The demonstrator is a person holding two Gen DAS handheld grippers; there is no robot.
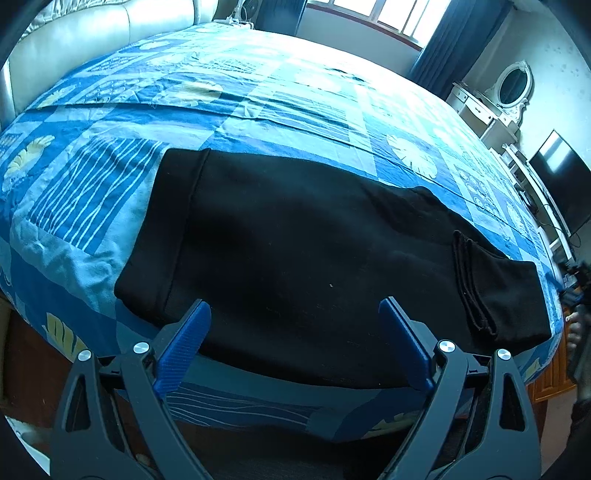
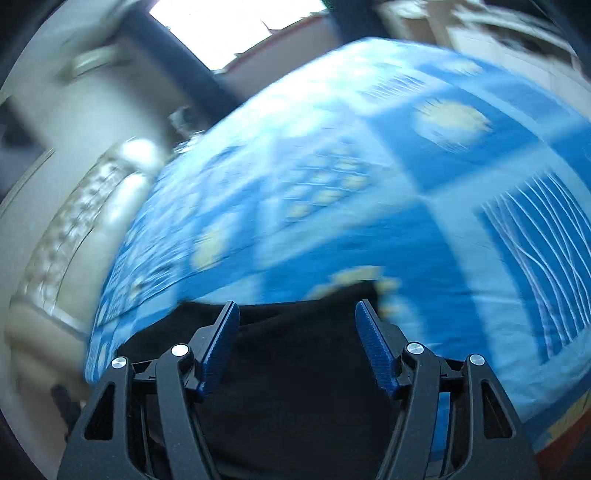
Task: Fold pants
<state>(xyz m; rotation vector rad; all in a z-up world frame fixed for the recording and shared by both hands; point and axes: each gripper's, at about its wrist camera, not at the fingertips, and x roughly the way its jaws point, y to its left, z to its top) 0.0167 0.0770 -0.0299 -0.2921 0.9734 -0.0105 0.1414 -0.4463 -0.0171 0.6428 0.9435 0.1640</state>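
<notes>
Black pants [image 1: 295,251] lie flat across the near side of a bed, waistband at the left, leg ends folded back on top at the right [image 1: 491,291]. My left gripper [image 1: 295,314] hovers open over the near edge of the pants, blue pads wide apart and nothing between them. In the blurred right wrist view, the right gripper [image 2: 297,314] stands open above an edge of the black pants [image 2: 295,369], with no cloth caught between its blue pads.
The bed wears a blue patchwork sheet [image 1: 258,92] with leaf prints. A pale padded headboard [image 1: 74,37] stands at the far left, a white dresser with an oval mirror [image 1: 513,88] and a dark screen [image 1: 561,177] at the right. Windows [image 1: 388,14] run along the back.
</notes>
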